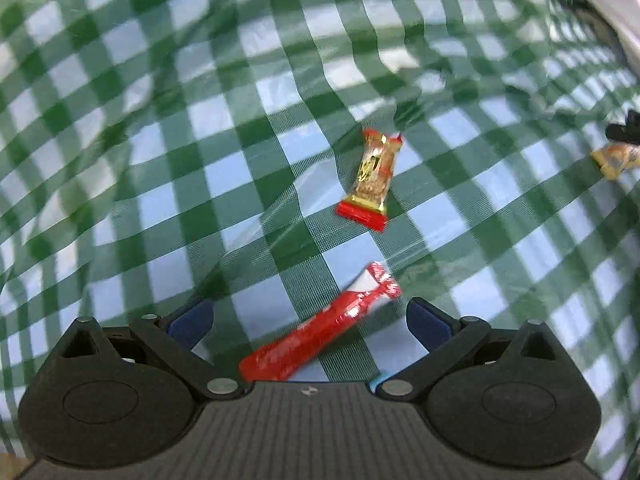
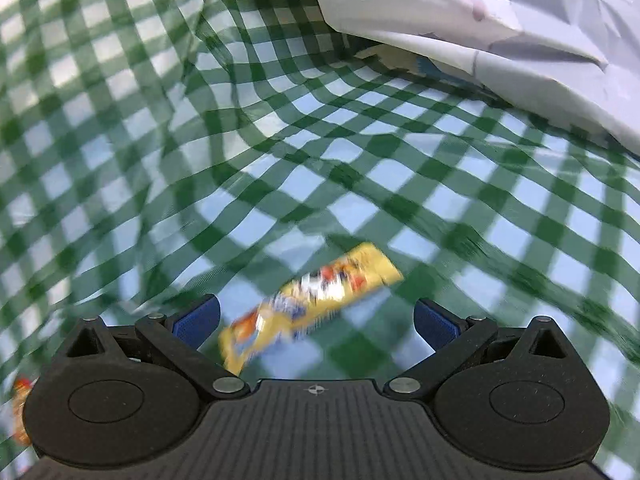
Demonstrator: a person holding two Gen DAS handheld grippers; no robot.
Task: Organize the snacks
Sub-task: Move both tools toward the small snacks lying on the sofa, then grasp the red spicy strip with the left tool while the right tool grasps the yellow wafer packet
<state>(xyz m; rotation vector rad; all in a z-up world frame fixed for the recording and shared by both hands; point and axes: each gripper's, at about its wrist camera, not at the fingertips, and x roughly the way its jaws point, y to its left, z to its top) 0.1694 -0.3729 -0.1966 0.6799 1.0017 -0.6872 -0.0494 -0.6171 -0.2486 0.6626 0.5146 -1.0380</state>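
1. Snacks lie loose on the green-checked cloth [image 1: 200, 184] over the tabletop, well apart from one another, so each can be taken singly.
2. White sheet [image 2: 520, 32], rumpled, lies at the far right; it may be a bag for the snacks, but I cannot tell, and nothing shows inside it.
3. Yellow bar [image 2: 308, 304] lies flat between the fingers of the right claw [image 2: 316, 320], which stand apart and not touching it.
4. Red bar [image 1: 320, 332] lies aslant inside the left claw [image 1: 308, 318], likewise spread wide, probably ready to close.
5. Gold-red wrapper [image 1: 370, 180] waits just beyond.
6. No container is clearly in view.
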